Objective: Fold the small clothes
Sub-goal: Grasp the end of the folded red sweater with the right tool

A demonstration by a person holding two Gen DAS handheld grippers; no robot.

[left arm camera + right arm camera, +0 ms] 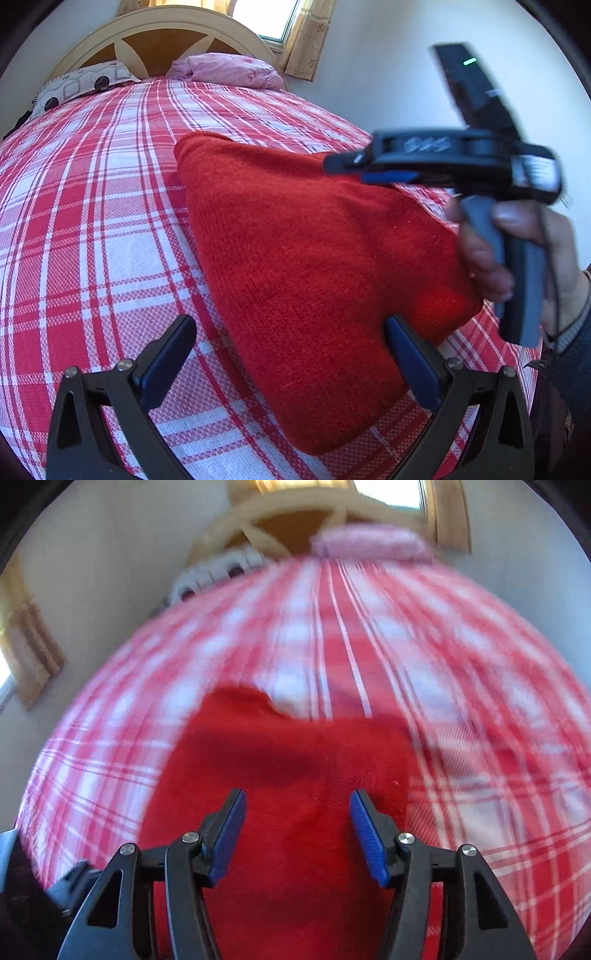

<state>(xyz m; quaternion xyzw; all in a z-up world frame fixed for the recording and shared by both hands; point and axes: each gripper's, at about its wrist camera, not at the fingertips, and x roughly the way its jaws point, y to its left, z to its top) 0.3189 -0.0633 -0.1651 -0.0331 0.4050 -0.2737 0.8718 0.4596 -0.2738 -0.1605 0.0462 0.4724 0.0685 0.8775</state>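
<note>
Two grippers, left (290, 347) and right (297, 829), gape over red knit (314, 266); label (535, 173) unreadable.

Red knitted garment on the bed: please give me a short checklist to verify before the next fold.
1. Red knitted garment lies flat on the plaid bedcover: ok.
2. Left gripper open, nothing pinched: ok; one finger overlaps the garment's near edge.
3. Right gripper open above the garment, nothing between the pads: ok.
4. Garment's far edge even: not ok, the right wrist view shows a notch there.
5. Right wrist view sharp enough to aim: not ok, it is blurred.
6. Number of layers already folded: cannot tell.
</note>
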